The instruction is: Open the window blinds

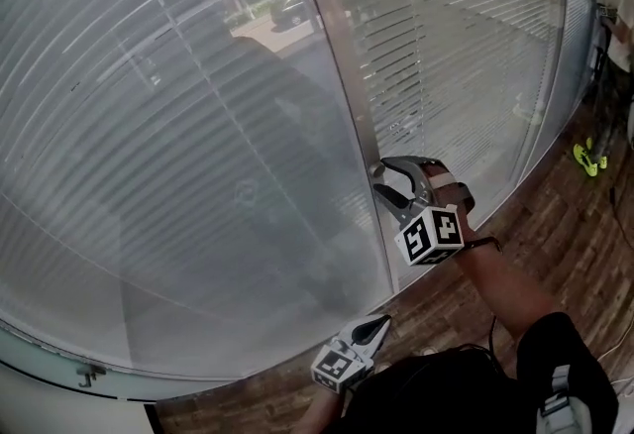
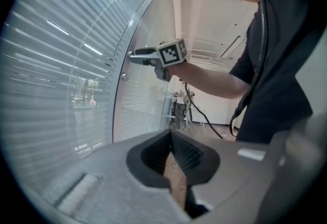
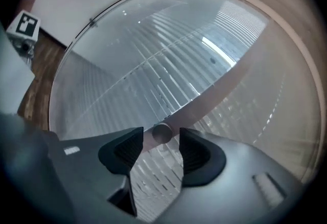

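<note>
The right gripper [image 3: 161,152] holds its jaws parted around the knob [image 3: 162,132] of the blinds [image 1: 198,125], not gripping (left gripper [image 2: 176,166] pressed together, empty); it probably needs to pinch and twist next.

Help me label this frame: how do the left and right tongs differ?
The left tongs are shut together; the right tongs stand apart around a round knob. The left tongs hang low, off the glass; the right tongs reach the window frame. Both carry marker cubes.
</note>
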A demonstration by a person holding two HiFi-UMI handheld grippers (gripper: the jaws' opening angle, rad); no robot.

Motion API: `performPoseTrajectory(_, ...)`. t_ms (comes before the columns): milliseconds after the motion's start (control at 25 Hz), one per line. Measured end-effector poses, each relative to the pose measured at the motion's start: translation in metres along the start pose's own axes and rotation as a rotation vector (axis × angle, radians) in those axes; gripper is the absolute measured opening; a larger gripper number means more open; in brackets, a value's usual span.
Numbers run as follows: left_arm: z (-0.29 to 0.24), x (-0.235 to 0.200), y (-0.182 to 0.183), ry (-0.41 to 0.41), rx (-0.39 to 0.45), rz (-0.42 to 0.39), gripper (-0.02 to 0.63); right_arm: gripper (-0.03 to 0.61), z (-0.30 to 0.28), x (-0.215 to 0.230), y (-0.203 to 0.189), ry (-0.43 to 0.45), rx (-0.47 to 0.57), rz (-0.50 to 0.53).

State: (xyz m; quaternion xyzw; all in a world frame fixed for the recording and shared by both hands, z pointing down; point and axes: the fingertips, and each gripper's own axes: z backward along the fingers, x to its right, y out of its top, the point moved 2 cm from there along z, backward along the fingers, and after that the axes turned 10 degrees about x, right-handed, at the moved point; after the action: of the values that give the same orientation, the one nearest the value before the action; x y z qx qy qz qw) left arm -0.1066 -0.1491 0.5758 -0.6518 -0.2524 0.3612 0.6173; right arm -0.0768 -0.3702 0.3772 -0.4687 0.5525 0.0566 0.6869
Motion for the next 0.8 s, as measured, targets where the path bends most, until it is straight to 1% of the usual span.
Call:
performPoseTrajectory(80, -0.001, 0.000, 0.001, 0.000, 0.005, 0.011, 0.004, 0.227, -0.002, -0.002, -0.003, 0.020, -0.037, 0.133)
performPoseTrajectory(160, -0.003, 0.001, 0.004, 0.001, 0.019, 0.030, 0.003, 0.227, -0.005, -0.003, -0.004, 0.038, -0.062, 0.239)
performPoseTrajectory(280, -0.006, 0.003, 0.005, -0.006, 0.023, 0.035, 0.004, 0.224, -0.009, -0.003, -0.005, 0.061, -0.080, 0.330)
performPoseTrajectory(520, -0.007, 0.006, 0.002, -0.011, 0.014, 0.025, 0.005, 0.201, -0.014, -0.003, -0.001, 0.062, -0.076, 0.379)
performPoseTrajectory(560, -0.007, 0.007, 0.001, -0.011, 0.014, 0.024, 0.005, 0.187, -0.014, -0.003, -0.001, 0.065, -0.078, 0.386)
performPoseTrajectory(640, -0.008, 0.008, 0.001, -0.013, 0.012, 0.023, 0.004, 0.133, -0.014, -0.004, -0.002, 0.068, -0.082, 0.396)
performPoseTrajectory(800, -0.007, 0.006, 0.002, -0.012, 0.007, 0.027, 0.004, 0.132, -0.018, -0.002, -0.002, 0.071, -0.085, 0.398)
